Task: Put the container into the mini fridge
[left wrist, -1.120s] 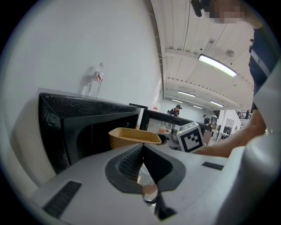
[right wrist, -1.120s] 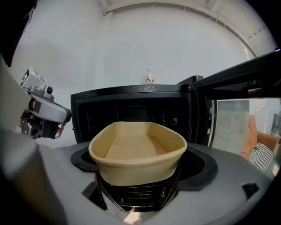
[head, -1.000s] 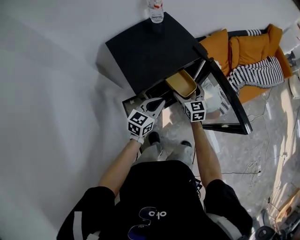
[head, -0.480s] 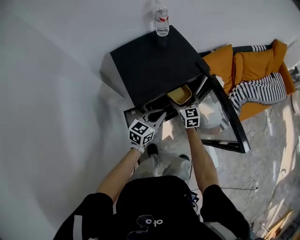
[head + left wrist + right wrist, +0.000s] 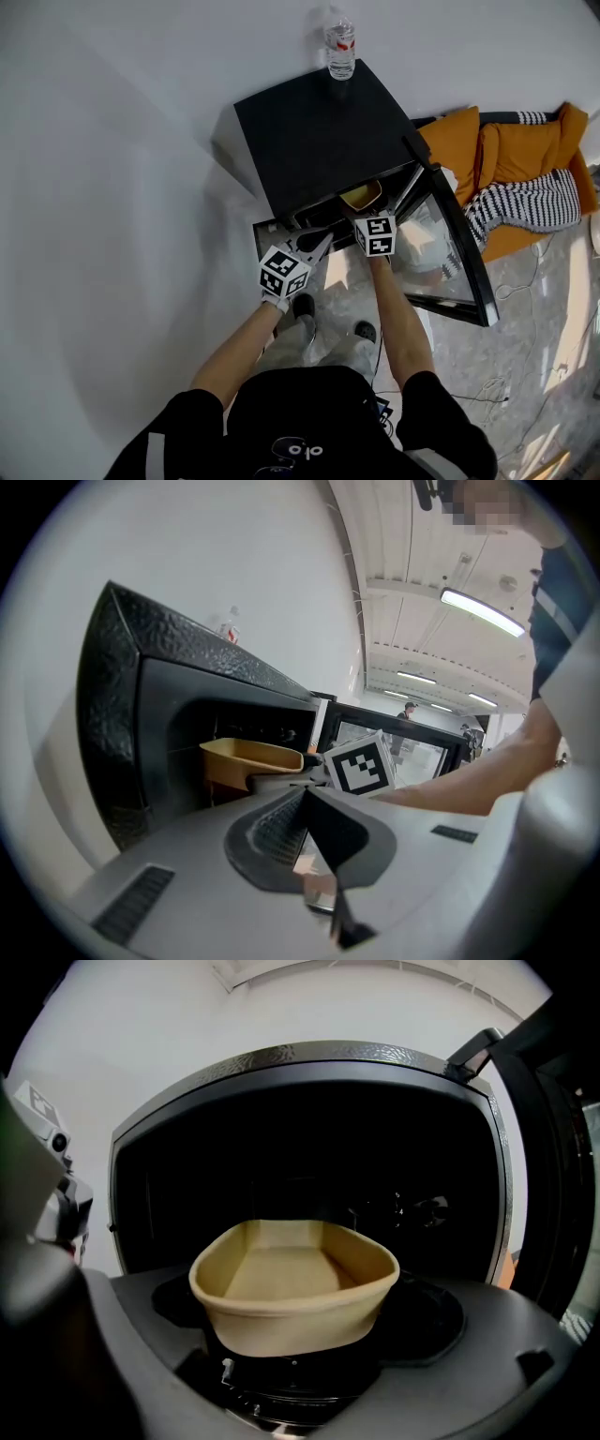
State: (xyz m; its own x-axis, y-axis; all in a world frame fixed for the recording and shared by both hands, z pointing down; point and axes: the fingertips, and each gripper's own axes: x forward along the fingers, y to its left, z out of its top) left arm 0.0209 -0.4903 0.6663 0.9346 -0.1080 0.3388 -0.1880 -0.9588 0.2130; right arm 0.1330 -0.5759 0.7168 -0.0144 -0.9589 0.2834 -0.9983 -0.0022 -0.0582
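Observation:
A tan, empty, rounded-rectangular container [image 5: 292, 1288] sits in my right gripper [image 5: 295, 1358], which is shut on its near rim. In the head view the container [image 5: 361, 196] is partly inside the mouth of the black mini fridge [image 5: 323, 136], with the right gripper [image 5: 368, 217] just in front of the opening. The container [image 5: 246, 760] also shows in the left gripper view, inside the fridge opening. My left gripper [image 5: 312, 244] hangs lower left of the opening, jaws together and holding nothing.
The fridge's glass door [image 5: 450, 253] stands swung open to the right. A water bottle [image 5: 339, 45] stands on the fridge top. An orange sofa with a striped cushion [image 5: 525, 178] lies at the right. A white wall runs along the left.
My right gripper has pushed the container forward, from in front of the opening to partly inside the fridge. The left gripper has stayed about where it was.

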